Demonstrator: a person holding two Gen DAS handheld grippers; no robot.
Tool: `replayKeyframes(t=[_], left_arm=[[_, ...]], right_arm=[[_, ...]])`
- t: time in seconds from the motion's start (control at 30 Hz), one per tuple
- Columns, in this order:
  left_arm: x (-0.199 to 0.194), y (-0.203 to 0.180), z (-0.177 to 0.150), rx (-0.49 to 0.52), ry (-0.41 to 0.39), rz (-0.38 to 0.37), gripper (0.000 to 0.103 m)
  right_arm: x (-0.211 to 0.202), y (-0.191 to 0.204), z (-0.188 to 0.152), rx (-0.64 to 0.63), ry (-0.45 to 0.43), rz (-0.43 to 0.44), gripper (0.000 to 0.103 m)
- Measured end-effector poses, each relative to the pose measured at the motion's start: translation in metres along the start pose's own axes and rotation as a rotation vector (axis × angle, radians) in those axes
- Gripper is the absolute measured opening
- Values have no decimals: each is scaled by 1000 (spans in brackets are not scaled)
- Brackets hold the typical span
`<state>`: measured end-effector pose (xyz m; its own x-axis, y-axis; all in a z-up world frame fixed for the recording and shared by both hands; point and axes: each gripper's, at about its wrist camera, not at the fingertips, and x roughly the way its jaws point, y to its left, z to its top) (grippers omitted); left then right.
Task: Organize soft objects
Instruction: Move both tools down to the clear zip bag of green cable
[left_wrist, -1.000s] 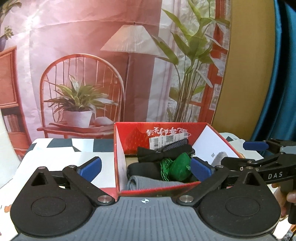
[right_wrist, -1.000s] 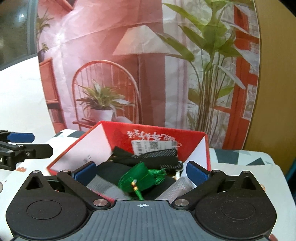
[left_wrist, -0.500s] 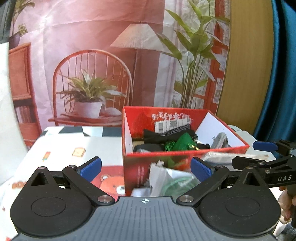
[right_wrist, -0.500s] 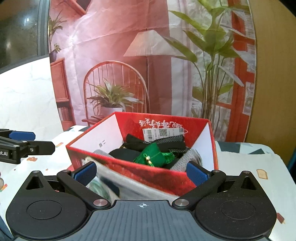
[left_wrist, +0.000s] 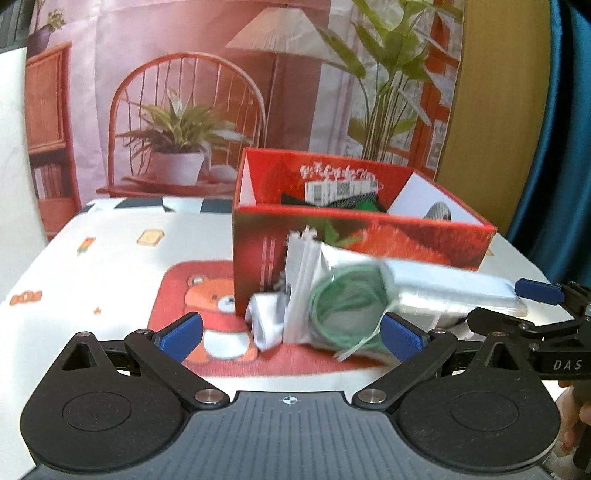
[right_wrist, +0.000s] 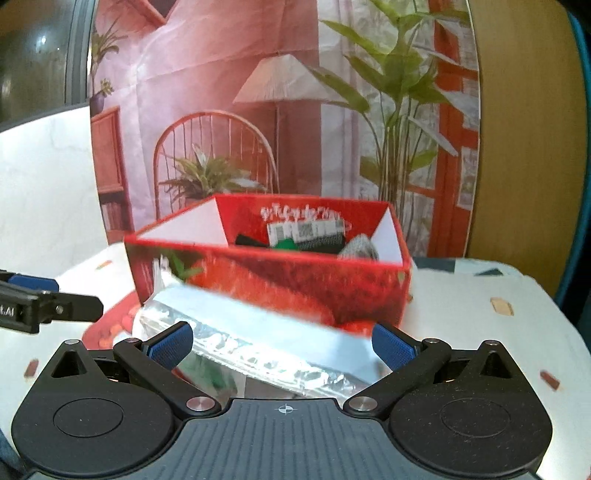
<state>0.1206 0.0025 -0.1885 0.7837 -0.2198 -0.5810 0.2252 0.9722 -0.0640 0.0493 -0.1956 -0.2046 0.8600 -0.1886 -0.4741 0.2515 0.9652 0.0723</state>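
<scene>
Cartoon-print tablecloth (left_wrist: 110, 258) w/ a teddy-bear patch covers the table. Nearest, left gripper (left_wrist: 291, 330) and right gripper (right_wrist: 282, 341) both w/ jaws spread wide, pinching nothing. Just ahead lie clear plastic packets (left_wrist: 454, 293), blurred, one w/ a coil of green cord (left_wrist: 347, 306), plus a white cloth bit (left_wrist: 264, 321), against the front wall of the red box (left_wrist: 369, 243). Inside the box: black, green & grey soft items (right_wrist: 306, 242). Behind, a printed backdrop (left_wrist: 184, 92) of chair, lamp, plants.
</scene>
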Motion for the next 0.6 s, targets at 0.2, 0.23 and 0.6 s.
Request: replayKeyframes(t=[0.2,0.23,0.6], left_arm=[[3,-1,-11,-4,22,4,103],[3,-2,-12,-3,26,5,103],[8,4,-18,-47,55,12,103]], right_arm=[[0,-2,-20,30,35,-11,102],[0,-2,-22,35,39,-13,102],[7,-4,-34,54,79,-8,102]])
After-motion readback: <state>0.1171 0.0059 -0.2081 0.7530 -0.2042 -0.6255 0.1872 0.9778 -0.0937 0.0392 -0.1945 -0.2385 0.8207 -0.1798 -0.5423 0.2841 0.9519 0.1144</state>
